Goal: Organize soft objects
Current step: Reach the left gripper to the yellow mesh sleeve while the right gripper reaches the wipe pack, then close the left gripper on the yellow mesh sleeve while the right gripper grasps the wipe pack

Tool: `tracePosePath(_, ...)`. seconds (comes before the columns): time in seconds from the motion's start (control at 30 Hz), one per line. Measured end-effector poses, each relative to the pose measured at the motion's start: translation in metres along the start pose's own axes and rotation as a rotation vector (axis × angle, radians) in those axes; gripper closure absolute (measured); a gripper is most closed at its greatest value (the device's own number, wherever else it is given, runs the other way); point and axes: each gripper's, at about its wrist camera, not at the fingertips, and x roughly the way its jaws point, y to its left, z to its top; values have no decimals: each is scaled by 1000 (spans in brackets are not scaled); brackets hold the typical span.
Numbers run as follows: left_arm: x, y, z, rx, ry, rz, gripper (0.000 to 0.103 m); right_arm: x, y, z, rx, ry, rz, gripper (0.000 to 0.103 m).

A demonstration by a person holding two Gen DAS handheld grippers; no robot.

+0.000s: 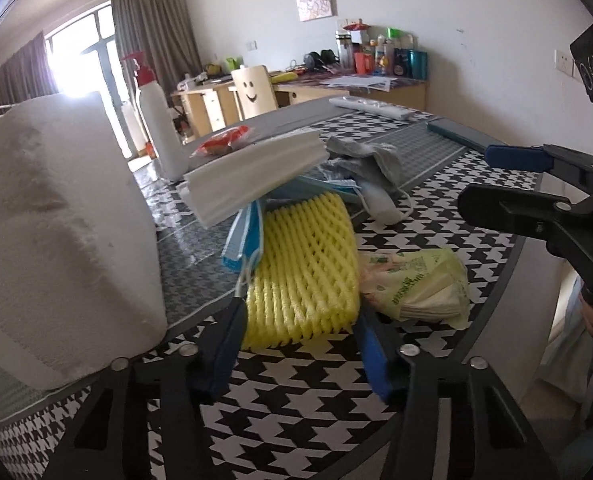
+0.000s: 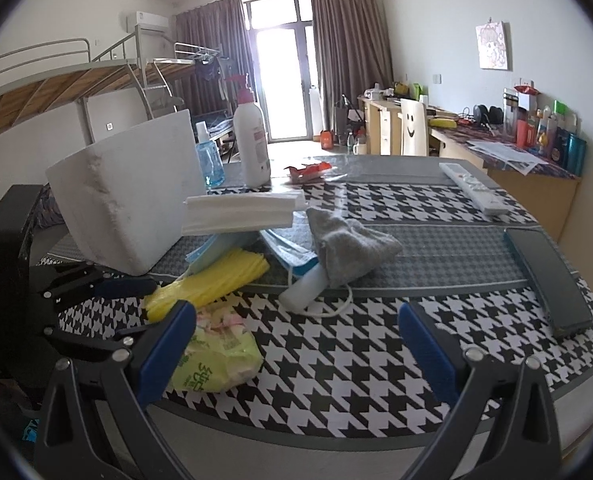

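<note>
A yellow foam net [image 1: 302,268] lies on the houndstooth table [image 1: 316,392], its near end between the open fingers of my left gripper [image 1: 302,332]. Blue face masks [image 1: 244,240], a white pleated foam sheet [image 1: 252,176] and a grey sock [image 1: 372,156] lie behind it. A green tissue pack [image 1: 420,284] lies to its right. My right gripper [image 2: 296,344] is open and empty above the table, beside the tissue pack [image 2: 212,356]. The yellow net [image 2: 212,280], the grey sock [image 2: 348,244] and the foam sheet [image 2: 240,212] show ahead. The right gripper also shows in the left wrist view [image 1: 496,176].
A large white foam box [image 1: 56,236] stands at the left. A white pump bottle [image 2: 250,136], a blue bottle [image 2: 208,160], a red packet [image 2: 308,170], a white remote [image 2: 474,188] and a dark case [image 2: 548,276] are on the table. A desk with clutter stands by the wall.
</note>
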Motion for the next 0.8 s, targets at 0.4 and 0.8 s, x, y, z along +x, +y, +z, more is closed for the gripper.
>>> tracePosePath(0.4,8,5,2,-41,11,-15,84,-2,3,-11,-6,25,52,1)
tracePosePath(0.8,-16,15,-1,-98,-36,-43,92,12,30,-16,-72,83,130,5)
